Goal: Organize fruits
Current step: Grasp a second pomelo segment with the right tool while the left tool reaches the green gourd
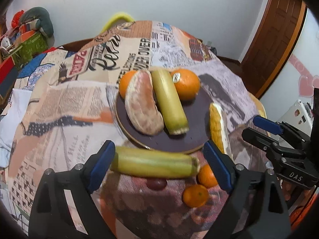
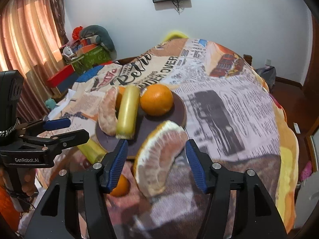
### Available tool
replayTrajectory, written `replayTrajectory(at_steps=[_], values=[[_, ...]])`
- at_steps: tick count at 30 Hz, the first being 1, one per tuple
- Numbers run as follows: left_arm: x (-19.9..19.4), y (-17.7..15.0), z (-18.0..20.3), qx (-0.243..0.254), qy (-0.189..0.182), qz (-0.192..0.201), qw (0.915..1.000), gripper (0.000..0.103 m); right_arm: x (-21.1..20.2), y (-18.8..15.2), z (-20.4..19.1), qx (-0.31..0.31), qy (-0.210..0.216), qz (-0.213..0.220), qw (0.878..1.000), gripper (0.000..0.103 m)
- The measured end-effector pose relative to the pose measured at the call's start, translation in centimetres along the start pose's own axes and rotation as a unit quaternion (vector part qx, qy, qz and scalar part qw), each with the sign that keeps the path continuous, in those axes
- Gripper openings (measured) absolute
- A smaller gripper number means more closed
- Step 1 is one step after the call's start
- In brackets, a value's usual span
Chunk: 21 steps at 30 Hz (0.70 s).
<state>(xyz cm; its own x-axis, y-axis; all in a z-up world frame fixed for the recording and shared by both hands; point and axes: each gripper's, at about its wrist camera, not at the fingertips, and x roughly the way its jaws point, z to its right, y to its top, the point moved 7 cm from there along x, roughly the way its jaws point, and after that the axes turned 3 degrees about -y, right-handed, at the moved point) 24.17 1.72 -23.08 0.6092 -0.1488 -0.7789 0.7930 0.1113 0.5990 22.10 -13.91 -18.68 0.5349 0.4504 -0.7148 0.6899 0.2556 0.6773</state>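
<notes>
A dark round plate [image 1: 191,139] [image 2: 179,107] sits on the cloth-covered table. It holds a peeled pomelo wedge [image 1: 142,107] [image 2: 107,111], a yellow-green cane piece [image 1: 169,101] [image 2: 127,111] and two oranges [image 1: 186,83] [image 1: 126,81] [image 2: 156,99]. My left gripper [image 1: 159,162] is open around a second cane piece [image 1: 153,164] lying crosswise before the plate. My right gripper [image 2: 156,163] is open around a pomelo wedge with rind [image 2: 159,157] [image 1: 216,127] beside the plate. Two tangerines [image 1: 195,196] [image 1: 207,176] and a dark grape-like fruit [image 1: 156,183] lie near.
The table cloth [image 1: 79,99] has a newspaper print. Boxes and a cushion [image 1: 30,37] are piled at the back left. A wooden door [image 1: 279,39] stands at the right. Curtains [image 2: 26,35] hang at the left in the right wrist view.
</notes>
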Motion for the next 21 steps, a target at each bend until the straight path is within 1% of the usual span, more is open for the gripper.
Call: replayTrajectory(at_steps=[5, 8, 9, 11, 14, 17, 19, 20, 21], values=[[1.0, -1.6, 1.0, 0.02, 0.014, -0.009, 0.9997, 0.091, 0.2, -1.7, 0.7, 0.012, -0.001, -0.017, 1.0, 0.057], [1.7, -2.0, 1.0, 0.036, 0.045, -0.008, 0.9983, 0.093, 0.5, -2.2, 1.0, 0.023, 0.001, -0.023, 0.999, 0.057], [1.9, -2.0, 0.9, 0.042, 0.058, -0.007, 0.9975, 0.095, 0.6, -2.3, 1.1, 0.028, 0.003, -0.026, 0.999, 0.057], [2.0, -2.0, 0.8, 0.045, 0.065, -0.004, 0.9969, 0.098, 0.8, -2.5, 1.1, 0.034, 0.007, -0.029, 0.999, 0.057], [2.0, -1.9, 0.4, 0.038, 0.066, -0.001, 0.9971, 0.099, 1.1, -2.6, 0.6, 0.034, 0.012, -0.03, 0.999, 0.057], [1.5, -1.5, -1.3, 0.022, 0.092, 0.008, 0.9955, 0.099, 1.6, -2.5, 0.0, 0.029, 0.018, -0.034, 0.999, 0.057], [1.3, -1.2, -2.7, 0.01, 0.101, 0.01, 0.9948, 0.099, 2.0, -2.4, -0.4, 0.027, 0.02, -0.036, 0.999, 0.057], [1.1, -1.2, -3.9, -0.008, 0.106, 0.004, 0.9943, 0.098, 2.2, -2.3, -0.5, 0.026, 0.021, -0.037, 0.999, 0.057], [0.9, -1.3, -4.5, -0.025, 0.096, 0.0, 0.995, 0.098, 2.4, -2.2, -0.6, 0.025, 0.022, -0.039, 0.999, 0.057]])
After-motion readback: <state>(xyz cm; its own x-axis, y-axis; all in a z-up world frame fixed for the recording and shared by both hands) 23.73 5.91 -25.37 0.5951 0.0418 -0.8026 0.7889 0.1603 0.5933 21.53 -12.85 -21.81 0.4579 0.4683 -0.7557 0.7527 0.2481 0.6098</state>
